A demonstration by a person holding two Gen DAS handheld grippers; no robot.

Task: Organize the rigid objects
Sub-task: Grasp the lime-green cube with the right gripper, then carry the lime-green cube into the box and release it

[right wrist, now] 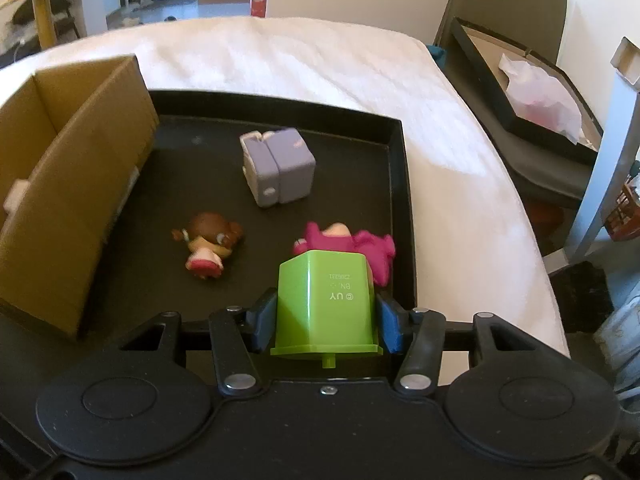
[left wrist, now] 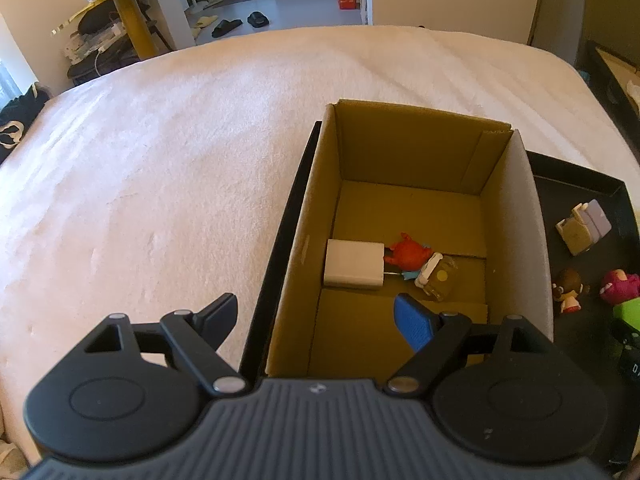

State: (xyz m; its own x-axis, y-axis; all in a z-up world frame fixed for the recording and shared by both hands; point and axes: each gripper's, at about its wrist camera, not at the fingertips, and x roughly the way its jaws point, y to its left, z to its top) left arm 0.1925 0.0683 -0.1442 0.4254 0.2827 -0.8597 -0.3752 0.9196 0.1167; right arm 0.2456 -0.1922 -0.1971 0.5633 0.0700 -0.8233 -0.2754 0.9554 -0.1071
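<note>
We are seeing only a sliver of the green plastic block at the right edge of the left wrist view, and the pink plush toy is lying half hidden behind that block in the right wrist view. The small print moulded on the block is reading upside down and is hard to make out beyond a few letters.

Everything is resting on a white bed cover, with a black tray sitting on it and an open cardboard box standing in the tray's left part. At the upper left of the frame a yellow-legged round table is standing, and slippers are lying on the grey floor beyond.

Our right gripper is clamping the green plastic block at the lower centre of its view, both blue pads pressing its sides. Our left gripper is hanging wide apart and bare over the box's near-left corner. Inside the box are lying a white charger, a red crab toy and a clear little case. A lilac cube and a brown-haired figurine are lying on the tray.
</note>
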